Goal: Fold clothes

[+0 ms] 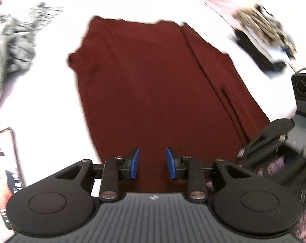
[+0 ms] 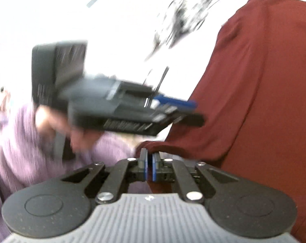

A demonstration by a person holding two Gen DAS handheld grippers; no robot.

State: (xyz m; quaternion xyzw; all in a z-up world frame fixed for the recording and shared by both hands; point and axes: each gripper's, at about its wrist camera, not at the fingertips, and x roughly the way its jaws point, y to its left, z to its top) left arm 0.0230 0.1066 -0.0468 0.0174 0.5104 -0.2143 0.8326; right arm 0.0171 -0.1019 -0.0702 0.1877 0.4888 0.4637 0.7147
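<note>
1. Plainly, the right tongs (image 2: 150, 162) are pinched shut on a small fold at the near edge of the dark red garment (image 1: 153, 81), which lies mostly flat on the white surface (image 1: 51, 105); so thin a bite could slip free if pulled hard.
2. Left tongs (image 1: 153, 163) hover part-open above the near hem with nothing between the blue pads (image 1: 135, 163); lifting one-sided would skew the fold.
3. A phone (image 1: 5, 172) lies beside the hem and could get dragged.
4. The cloth looks thin, matte and limp, with a long crease down its right side. A grey patterned garment (image 1: 13, 46) sits crumpled to the left, and folded clothes (image 1: 264, 40) are stacked to the right.
</note>
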